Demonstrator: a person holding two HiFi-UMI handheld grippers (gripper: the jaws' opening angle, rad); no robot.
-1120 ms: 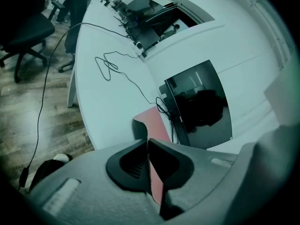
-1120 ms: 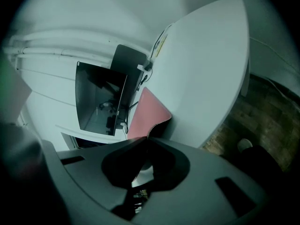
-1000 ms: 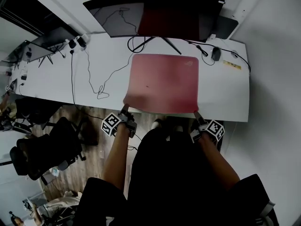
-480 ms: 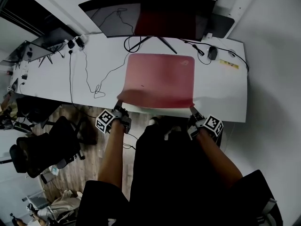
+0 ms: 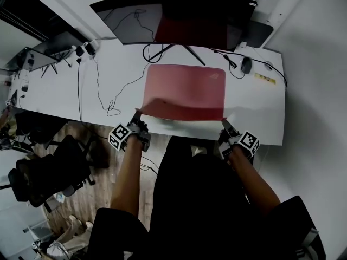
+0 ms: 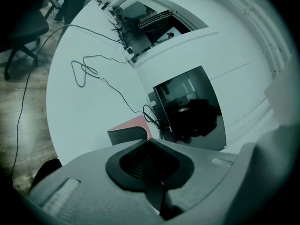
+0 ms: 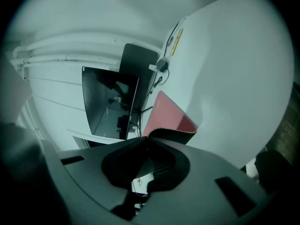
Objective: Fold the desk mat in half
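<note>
Because each gripper pinches only a thin bit of corner, a slip is my big worry.

On the left, the left gripper (image 5: 136, 116) is clamped on the near left corner of the mat (image 5: 184, 88). That corner is lifted and curled up off the bench (image 5: 54, 91). If I pull too fast there, I think the corner could slide out, and the mat would flop back flat. A loose cable (image 5: 103, 93) lies near the mat's left edge, so a wide swing could drag it along.

In the middle, the near edge hangs between the two held corners. If one hand gets ahead of the other, the fold would come out crooked and the edges would not meet. The monitor (image 5: 173, 18) stands right behind the far edge, so reaching too far could bump it.

On the right, the right gripper (image 5: 224, 124) is clamped on the near right corner, by the bench's front edge. It could lose its hold in just the same way.

The mat lies in the middle of the bench, in front of the monitor. Its far part lies flat. Its near edge is held by both grippers, one at each near corner, and the rest of the mat stretches away from them toward the monitor.
</note>
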